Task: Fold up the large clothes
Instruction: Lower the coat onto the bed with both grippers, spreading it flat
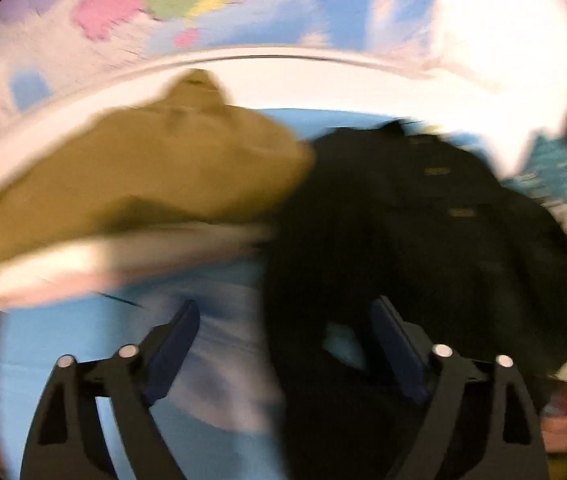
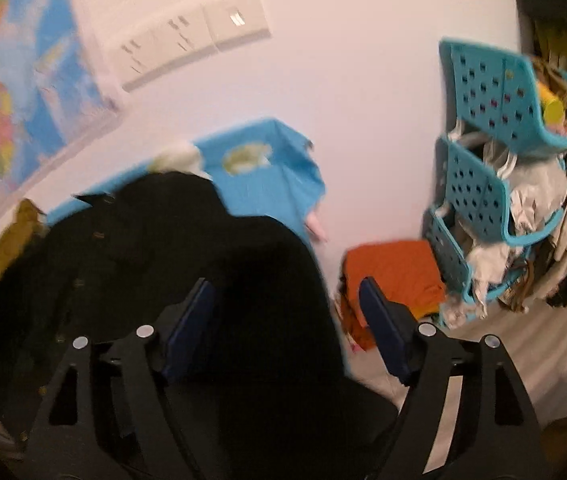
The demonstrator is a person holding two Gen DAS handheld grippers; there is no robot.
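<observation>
I judge folding barely begun: the black coat (image 1: 423, 220) lies rumpled on the blue bed sheet (image 1: 63, 360), at two o'clock from my left gripper (image 1: 283, 344). Left and right gripper (image 2: 287, 320) both gape, released, holding nothing.

A black coat (image 2: 187, 248) is seen on a blue sheet (image 2: 279, 168); beside the coat, an olive garment (image 1: 143, 176) and orange cloth (image 2: 395, 276).

black garment (image 2: 203, 248) ahead, teal rack (image 2: 495, 184) rightward
</observation>
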